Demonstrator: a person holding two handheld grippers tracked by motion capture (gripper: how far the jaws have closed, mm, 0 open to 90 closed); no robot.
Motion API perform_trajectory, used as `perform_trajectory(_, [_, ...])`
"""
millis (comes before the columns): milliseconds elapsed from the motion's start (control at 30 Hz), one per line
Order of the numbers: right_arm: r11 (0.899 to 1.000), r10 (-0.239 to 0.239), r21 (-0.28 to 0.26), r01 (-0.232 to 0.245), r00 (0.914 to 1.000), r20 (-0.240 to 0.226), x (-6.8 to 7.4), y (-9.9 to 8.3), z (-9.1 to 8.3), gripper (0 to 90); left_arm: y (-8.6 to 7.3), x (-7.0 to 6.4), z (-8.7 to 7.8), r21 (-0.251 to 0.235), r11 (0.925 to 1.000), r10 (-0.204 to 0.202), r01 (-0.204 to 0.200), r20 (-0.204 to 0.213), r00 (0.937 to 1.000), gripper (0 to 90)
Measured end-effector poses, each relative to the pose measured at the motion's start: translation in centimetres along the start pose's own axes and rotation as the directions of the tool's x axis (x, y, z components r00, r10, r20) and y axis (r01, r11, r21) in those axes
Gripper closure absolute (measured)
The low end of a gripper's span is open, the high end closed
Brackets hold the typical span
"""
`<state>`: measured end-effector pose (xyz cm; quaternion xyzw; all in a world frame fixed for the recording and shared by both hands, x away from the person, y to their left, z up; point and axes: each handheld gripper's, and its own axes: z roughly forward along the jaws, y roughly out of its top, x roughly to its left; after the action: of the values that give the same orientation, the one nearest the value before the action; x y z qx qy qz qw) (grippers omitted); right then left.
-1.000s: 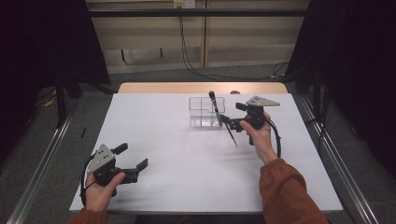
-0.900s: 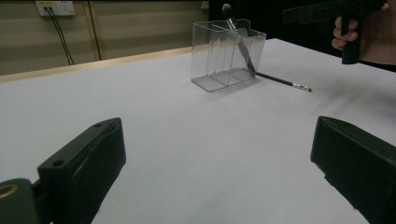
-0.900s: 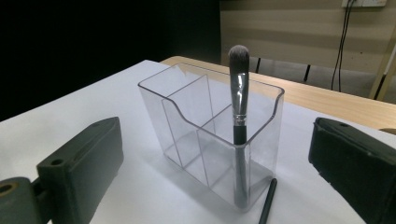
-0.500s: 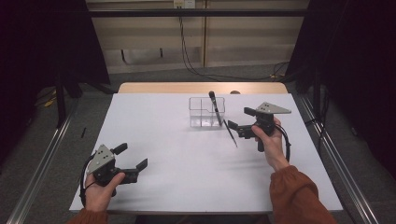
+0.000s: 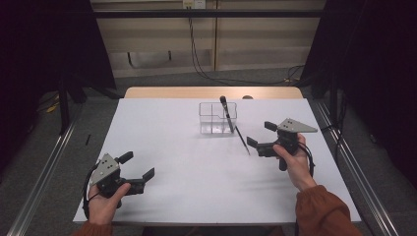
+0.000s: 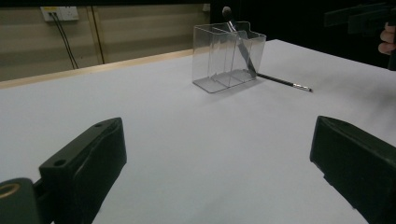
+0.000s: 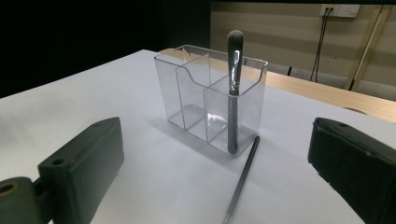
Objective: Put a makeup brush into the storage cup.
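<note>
While I hold my left gripper [image 5: 130, 172] low near the desk's [image 5: 196, 167] near left corner, its jaws are spread wide and empty. My right gripper [image 5: 259, 136] sits toward the right edge, jaws spread too, gripping nothing. Just beyond it a thin dark brush [image 5: 242, 138] lies flat on the desk, touching the clear organizer [image 5: 212, 118], where a makeup brush [image 5: 226, 113] stands in the right-hand compartment.

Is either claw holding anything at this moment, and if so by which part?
Nothing is held: the left claw and right claw are both open and empty.
</note>
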<state>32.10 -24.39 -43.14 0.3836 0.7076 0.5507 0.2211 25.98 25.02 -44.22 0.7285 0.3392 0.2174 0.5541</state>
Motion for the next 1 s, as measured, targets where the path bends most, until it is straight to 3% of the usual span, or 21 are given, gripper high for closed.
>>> perform_trajectory(300, [1.0,0.003,0.006,-0.003,0.9998,0.019,0.4,-1.5,-2.3,3.3,0.1,0.1,-0.2,-0.006,0.9998,-0.019,0.019,0.004,0.9998,3.6])
perform_trajectory(533, [1.0,0.016,0.014,-0.016,0.9993,0.035,0.5,-2.7,-4.2,3.3,-0.1,-0.2,-0.4,0.001,1.0,0.0,0.0,0.008,1.0,3.5])
perform_trajectory(1000, [0.999,0.021,0.032,-0.025,0.9942,0.105,0.7,-4.9,-8.6,3.7,-0.4,-0.1,-0.7,0.006,1.0,-0.006,0.006,-0.004,1.0,3.5])
